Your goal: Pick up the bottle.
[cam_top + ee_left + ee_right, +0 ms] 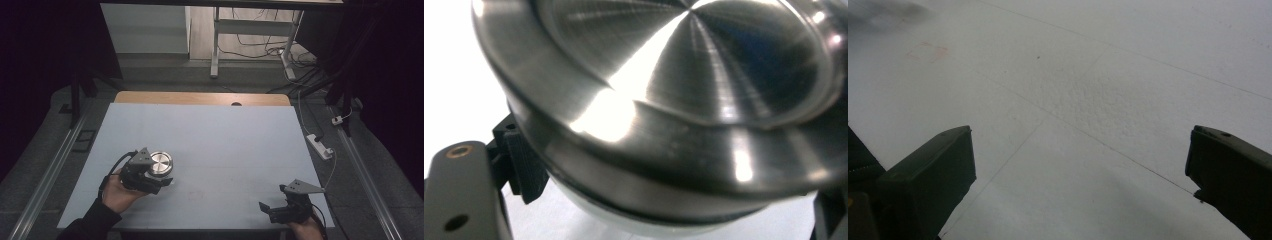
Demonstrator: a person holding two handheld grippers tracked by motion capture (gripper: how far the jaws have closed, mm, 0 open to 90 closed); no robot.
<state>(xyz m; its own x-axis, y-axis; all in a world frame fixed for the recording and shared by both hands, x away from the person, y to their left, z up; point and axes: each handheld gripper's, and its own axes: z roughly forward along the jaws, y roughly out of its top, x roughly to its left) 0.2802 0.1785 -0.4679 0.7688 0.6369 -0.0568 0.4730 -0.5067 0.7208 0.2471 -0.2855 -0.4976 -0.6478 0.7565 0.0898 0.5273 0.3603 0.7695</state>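
My left gripper (159,181) clamps a round metal lid (160,163) w/ jaws on opposite sides of its rim, near the table's (225,135) front-left corner. Brushed steel: probably heavy for its size, rigid, slick, so I'd grip low under the lip (589,165), not the polished face. My right gripper (270,210) waits at front-right, jaws spread wide, nothing between them. Bare surface betw. the two; a power strip (320,146) lies off the right edge, well apart.

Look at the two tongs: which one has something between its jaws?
The left tongs: a round metal disc sits between their jaws. The right tongs stand open over bare table.
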